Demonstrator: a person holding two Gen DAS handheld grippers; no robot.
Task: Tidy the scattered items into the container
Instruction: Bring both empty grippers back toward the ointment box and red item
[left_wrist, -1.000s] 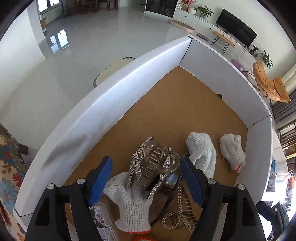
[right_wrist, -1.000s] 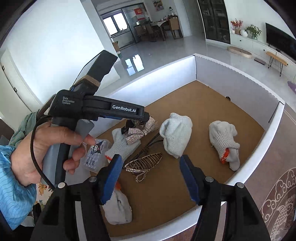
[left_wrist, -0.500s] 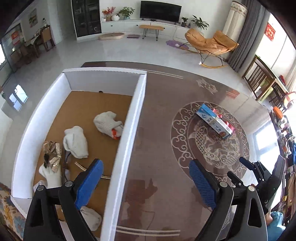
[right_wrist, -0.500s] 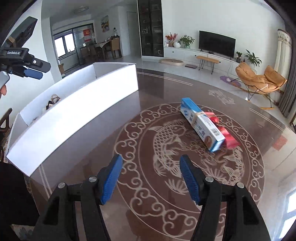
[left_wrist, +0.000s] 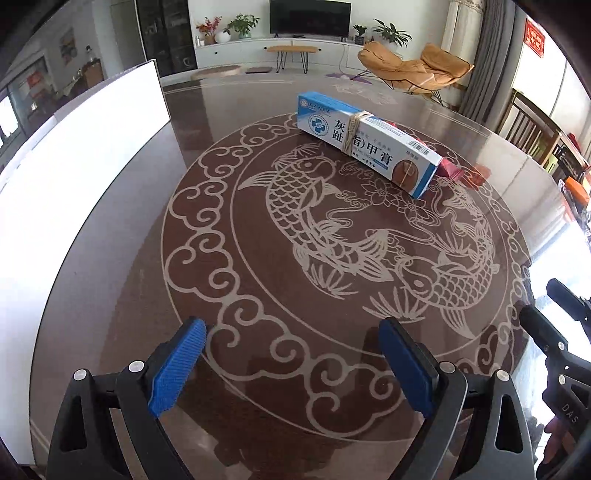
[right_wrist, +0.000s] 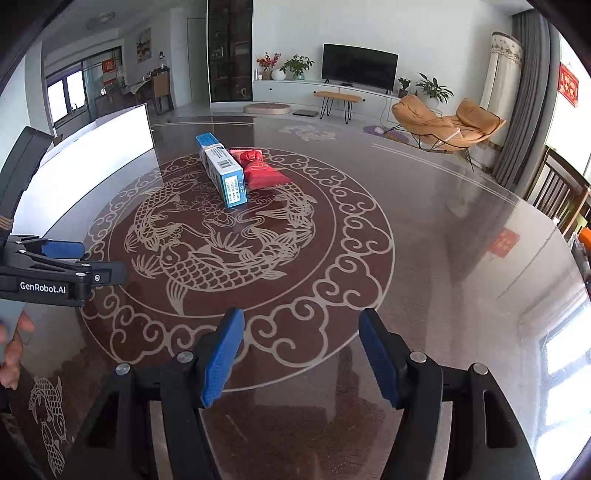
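Note:
A blue-and-white carton (left_wrist: 369, 144) bound with a rubber band lies on the dark koi-patterned table (left_wrist: 110, 295), with a red packet (left_wrist: 458, 171) right behind it. My left gripper (left_wrist: 291, 365) hovers open over the koi motif, well short of the carton, with nothing between its fingers. In the right wrist view the same carton (right_wrist: 221, 170) and red packet (right_wrist: 260, 170) lie far ahead to the left. My right gripper (right_wrist: 301, 354) is open and empty above the table. The white container (left_wrist: 74, 177) stands at the left, its inside hidden.
The table's curved edge (right_wrist: 535, 236) runs along the right, with wooden chairs (right_wrist: 561, 199) beyond it. A person's hand (right_wrist: 14, 347) holds the left tool at the left edge of the right wrist view. The right tool's body (left_wrist: 554, 343) shows at the left view's right edge.
The left gripper left the sparkly clip in the white container and opened wider. Both grippers swung away from the container to over the koi pattern, closer to the carton.

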